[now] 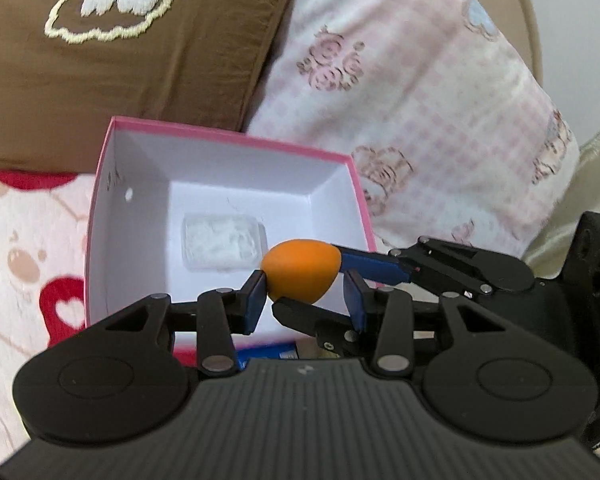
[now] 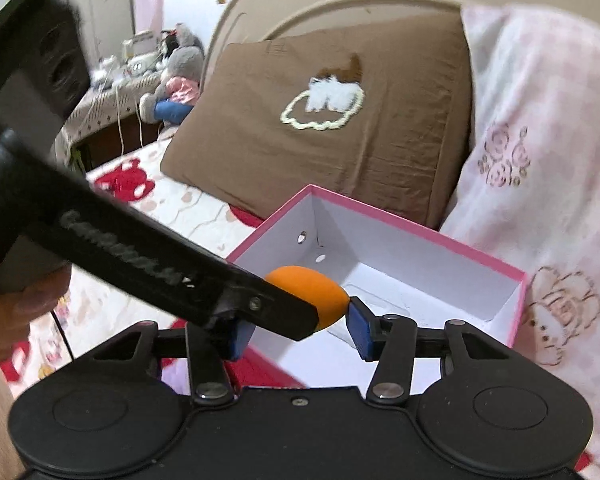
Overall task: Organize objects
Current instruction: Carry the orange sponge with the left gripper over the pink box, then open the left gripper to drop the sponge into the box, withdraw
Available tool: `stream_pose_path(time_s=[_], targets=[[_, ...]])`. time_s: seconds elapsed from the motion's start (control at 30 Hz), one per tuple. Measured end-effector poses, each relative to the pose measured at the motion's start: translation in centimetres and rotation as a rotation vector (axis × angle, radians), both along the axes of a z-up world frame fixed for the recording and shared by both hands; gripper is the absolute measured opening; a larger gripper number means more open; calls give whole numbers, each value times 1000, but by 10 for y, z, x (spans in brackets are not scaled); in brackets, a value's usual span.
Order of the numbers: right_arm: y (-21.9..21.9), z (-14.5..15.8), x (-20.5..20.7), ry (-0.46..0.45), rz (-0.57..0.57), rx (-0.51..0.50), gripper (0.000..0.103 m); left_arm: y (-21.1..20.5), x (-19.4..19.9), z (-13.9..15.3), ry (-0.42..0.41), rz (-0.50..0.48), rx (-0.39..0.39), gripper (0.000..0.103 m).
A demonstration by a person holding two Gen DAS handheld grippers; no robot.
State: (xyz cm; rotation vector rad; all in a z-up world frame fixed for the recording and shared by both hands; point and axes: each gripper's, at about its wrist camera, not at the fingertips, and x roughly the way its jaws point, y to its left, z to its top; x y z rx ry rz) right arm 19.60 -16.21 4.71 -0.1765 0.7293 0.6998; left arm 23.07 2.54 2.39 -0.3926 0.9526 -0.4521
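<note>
An orange egg-shaped sponge [image 1: 300, 274] [image 2: 300, 282] hangs over the near edge of an open pink box [image 1: 228, 136] [image 2: 400, 224] that is white inside. My left gripper [image 1: 305, 285] is shut on it, its left pad pressing the blunt end. My right gripper [image 2: 300, 316] [image 1: 310, 282] reaches in from the right and also clamps the sponge, one blue pad on the pointed tip. In the right wrist view one of the left gripper's fingers [image 2: 284, 312] crosses in front and hides my right gripper's left pad. A white packet [image 1: 220, 246] lies on the box floor.
The box rests on a bed sheet with red hearts [image 1: 20, 260]. A brown pillow [image 1: 140, 60] and a pink checked pillow [image 1: 420, 100] lean behind it against a beige headboard [image 2: 340, 0]. A cluttered bedside table with a plush toy [image 2: 180, 80] stands far left.
</note>
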Motion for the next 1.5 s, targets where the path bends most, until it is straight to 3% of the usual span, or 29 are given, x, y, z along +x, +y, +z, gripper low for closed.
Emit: stream_pose_path(time_s=[0.37, 0.53, 1.07, 1.3, 1.5], targets=[[-12, -38, 97, 216, -116, 136, 53, -26, 80, -33, 16, 44, 69, 39], [-2, -65, 133, 305, -172, 124, 53, -32, 103, -55, 32, 93, 72, 39], [24, -120, 182, 376, -209, 62, 53, -23, 144, -109, 128, 144, 106, 38], [28, -131, 186, 369, -177, -2, 55, -25, 155, -118, 167, 148, 107, 38], [29, -129, 191, 364, -173, -30, 56, -27, 150, -109, 134, 164, 160, 38]])
